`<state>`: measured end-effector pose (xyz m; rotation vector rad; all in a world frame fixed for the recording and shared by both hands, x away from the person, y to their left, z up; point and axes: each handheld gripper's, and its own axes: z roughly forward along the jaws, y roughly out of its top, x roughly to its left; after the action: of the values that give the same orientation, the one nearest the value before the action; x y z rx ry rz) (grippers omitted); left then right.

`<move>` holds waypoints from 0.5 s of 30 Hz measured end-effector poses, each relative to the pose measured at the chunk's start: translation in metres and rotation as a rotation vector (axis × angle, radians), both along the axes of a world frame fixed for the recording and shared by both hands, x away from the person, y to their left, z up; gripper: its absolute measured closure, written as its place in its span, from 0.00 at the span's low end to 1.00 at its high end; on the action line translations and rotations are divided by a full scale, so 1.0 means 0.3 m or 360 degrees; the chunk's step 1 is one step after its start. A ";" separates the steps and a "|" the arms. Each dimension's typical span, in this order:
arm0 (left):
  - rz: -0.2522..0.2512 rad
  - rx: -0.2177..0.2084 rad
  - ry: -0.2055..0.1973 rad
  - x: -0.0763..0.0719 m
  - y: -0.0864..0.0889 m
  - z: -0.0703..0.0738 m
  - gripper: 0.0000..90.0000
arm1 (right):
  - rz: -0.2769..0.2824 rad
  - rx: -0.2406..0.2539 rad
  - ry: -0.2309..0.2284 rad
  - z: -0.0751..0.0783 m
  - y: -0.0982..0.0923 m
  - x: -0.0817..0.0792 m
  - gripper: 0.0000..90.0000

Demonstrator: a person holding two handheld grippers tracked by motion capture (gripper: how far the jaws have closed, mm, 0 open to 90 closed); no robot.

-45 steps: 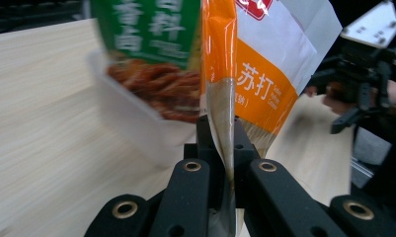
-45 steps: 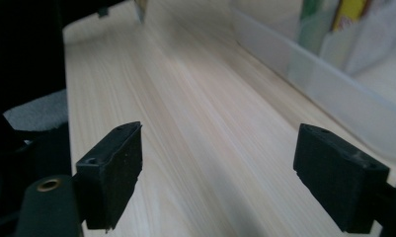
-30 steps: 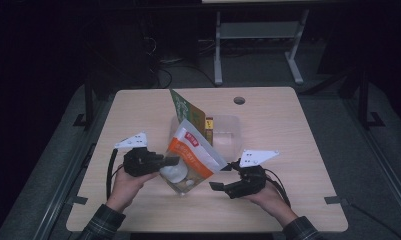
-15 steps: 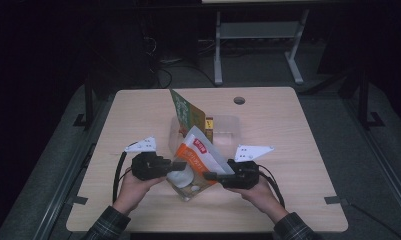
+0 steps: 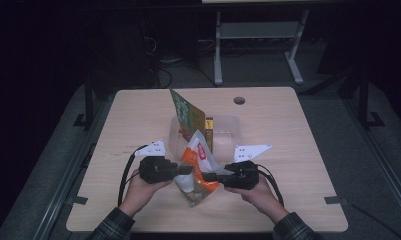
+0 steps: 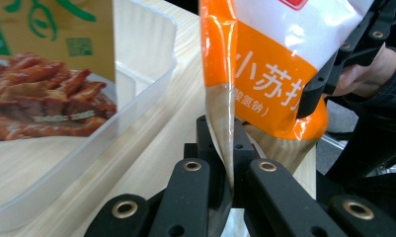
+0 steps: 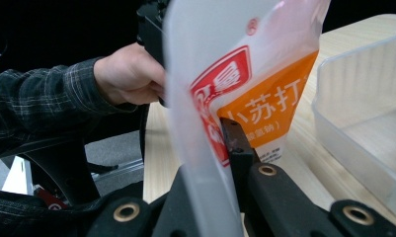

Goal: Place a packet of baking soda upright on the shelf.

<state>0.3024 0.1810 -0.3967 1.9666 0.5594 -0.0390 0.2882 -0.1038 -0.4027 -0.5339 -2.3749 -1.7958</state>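
Pale wood grain covers the table [image 5: 138,115], which sits in the middle of the high view with a round cable hole [image 5: 239,100] near its upper right edge; around it we see dark grey floor, and a white metal frame [image 5: 258,45] stands in the gloom at the upper centre.

Just above the middle of that frame we find a clear plastic tub [image 5: 228,132] with a green and tan packet [image 5: 187,116] leaning upright in it. Below it, near the lower centre, we hold the orange and white pouch [image 5: 198,165] raised between our two grippers.

Compared with a second ago, the pouch has come away from beside the tub toward the lower edge, and both hands have drawn in close to it. The right gripper [image 5: 210,176] lay apart from the pouch with jaws spread; its jaws have just been closing, and now they clench the pouch's white edge, as the right gripper view shows [image 7: 220,148]. The left gripper [image 5: 185,170] clamps the pouch's other edge, its jaws pinched tight on the seam [image 6: 227,163].

On the pouch we read Chinese characters in white on the orange band [image 6: 269,84], and a red emblem with white characters [image 7: 220,84]. The leaning packet [image 6: 47,64] carries green characters above a photo of glazed meat.
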 end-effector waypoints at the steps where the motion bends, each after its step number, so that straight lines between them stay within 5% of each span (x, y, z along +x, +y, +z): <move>1: 0.0000 -0.0020 0.0000 0.000 0.002 0.000 0.98 | -0.0003 -0.0001 0.0000 0.004 -0.007 0.000 1.00; 9: 0.0003 0.0037 -0.0054 -0.009 -0.009 0.002 0.81 | 0.0007 0.0085 -0.0010 0.040 -0.057 -0.005 1.00; 15: 0.0039 0.0070 -0.0048 -0.005 -0.004 0.001 0.58 | 0.0031 0.0017 -0.0069 0.066 -0.078 -0.021 1.00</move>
<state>0.3009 0.1798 -0.3965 1.9992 0.5691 0.0180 0.2819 -0.1271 -0.3829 -0.4738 -2.3887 -1.8294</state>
